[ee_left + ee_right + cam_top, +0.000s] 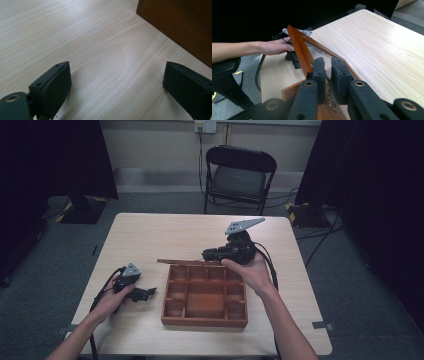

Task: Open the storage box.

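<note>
Lid (187, 263) of the wooden box (205, 296): a glazed wooden frame, raised at the box's far edge and lying nearly level in the high view. Right tongs (328, 72) are pressed together on a small metal clasp at the frame's edge (298, 47), with the pane just ahead of the pads. In the high view the right tongs (209, 254) sit at the lid's right end, directly above the box's far right corner.

Box: open, divided into compartments, resting on the surface (150, 235) directly below the right tongs and just beside the left tongs.

Left tongs (145, 293): spread wide, nothing between the pads, lying on the surface with the tips pointing toward the box's left wall. In the left gripper view, bare surface (105, 50) lies between the left tongs (117, 82), and the box wall (180, 25) stands just ahead of them on the right.

A folding chair (239, 175) stands well beyond both tongs, past the surface's far edge.
</note>
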`<state>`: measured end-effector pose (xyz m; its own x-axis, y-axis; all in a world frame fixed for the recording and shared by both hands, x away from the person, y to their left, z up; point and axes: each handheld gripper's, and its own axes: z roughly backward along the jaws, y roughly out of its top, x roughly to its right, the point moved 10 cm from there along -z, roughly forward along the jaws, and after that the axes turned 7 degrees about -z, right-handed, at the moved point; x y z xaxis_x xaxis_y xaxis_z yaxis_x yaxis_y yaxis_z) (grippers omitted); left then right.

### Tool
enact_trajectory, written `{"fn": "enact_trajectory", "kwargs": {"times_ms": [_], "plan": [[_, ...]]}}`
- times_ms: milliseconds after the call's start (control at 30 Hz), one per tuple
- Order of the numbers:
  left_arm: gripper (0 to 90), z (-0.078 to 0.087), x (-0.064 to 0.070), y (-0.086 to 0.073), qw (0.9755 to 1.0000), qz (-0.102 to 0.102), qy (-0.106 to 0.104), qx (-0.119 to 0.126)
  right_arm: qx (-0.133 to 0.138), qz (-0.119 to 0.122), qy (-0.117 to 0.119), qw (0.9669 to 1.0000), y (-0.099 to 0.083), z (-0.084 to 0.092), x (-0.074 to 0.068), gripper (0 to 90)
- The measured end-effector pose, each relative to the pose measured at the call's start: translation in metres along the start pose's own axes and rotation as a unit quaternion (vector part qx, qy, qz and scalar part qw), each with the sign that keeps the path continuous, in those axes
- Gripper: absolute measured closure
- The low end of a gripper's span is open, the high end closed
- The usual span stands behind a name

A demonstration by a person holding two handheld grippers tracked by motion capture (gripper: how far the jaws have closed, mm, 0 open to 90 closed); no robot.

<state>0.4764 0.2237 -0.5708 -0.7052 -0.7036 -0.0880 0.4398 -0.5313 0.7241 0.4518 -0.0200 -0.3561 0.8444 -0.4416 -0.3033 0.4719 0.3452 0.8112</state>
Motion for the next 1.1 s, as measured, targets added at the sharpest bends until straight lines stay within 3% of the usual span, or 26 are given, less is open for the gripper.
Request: {"fn": "enact_trajectory", "kwargs": {"times_ms": [1100], "plan": [[7.6,0.0001,-0.0001,-0.0002,1.0,-0.001,0.0,-0.001,0.006,0.003,-0.008,0.9999,0.0009,0.0003,0.0016,79.8]]}}
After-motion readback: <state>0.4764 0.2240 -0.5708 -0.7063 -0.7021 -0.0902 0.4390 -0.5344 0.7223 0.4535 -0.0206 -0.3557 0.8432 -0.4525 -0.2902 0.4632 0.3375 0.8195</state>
